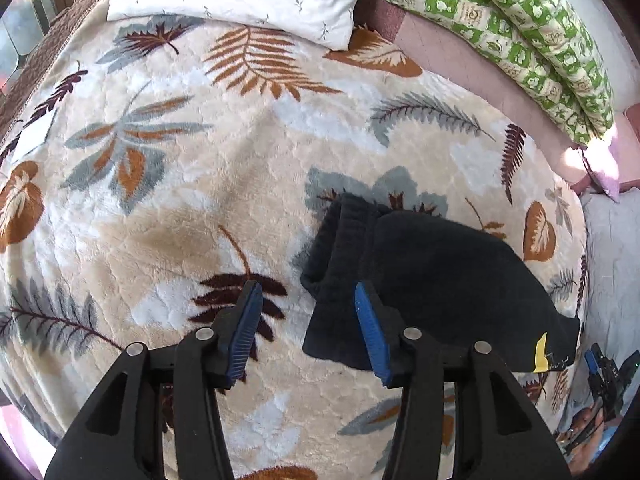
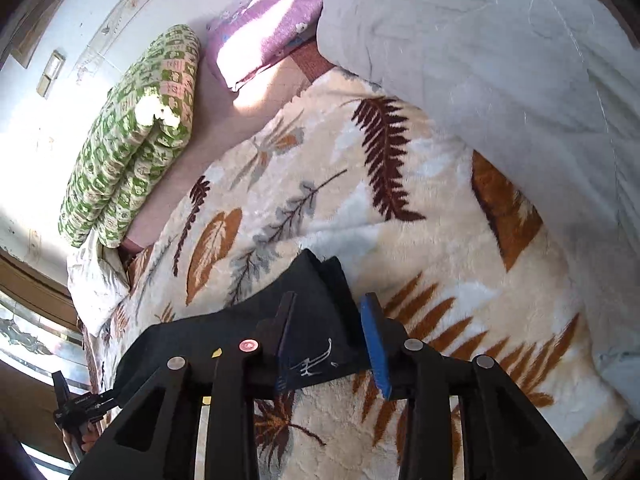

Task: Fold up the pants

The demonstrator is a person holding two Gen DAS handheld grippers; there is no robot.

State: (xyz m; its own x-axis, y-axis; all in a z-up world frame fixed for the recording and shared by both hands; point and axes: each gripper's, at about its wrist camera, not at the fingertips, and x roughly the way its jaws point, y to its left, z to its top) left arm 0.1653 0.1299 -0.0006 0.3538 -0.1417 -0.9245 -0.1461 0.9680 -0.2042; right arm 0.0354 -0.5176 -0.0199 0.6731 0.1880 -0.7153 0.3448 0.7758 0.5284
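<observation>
1. Left wrist view: pants (image 1: pixel 432 280) lie folded into a dark bundle on the blanket (image 1: pixel 200 200), long axis running rightward, away from the gripper.
2. Left gripper (image 1: pixel 308 334) spread apart, empty, at bundle's near-left edge.
3. Right gripper (image 2: pixel 330 340) likewise apart, straddling the logo corner; probably nearer.

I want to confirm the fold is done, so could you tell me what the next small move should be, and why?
Probably lift both away: the black pants lie as a compact folded bundle on the leaf blanket, and the left hand-held gripper and right hand-held gripper are open, holding nothing.
</observation>
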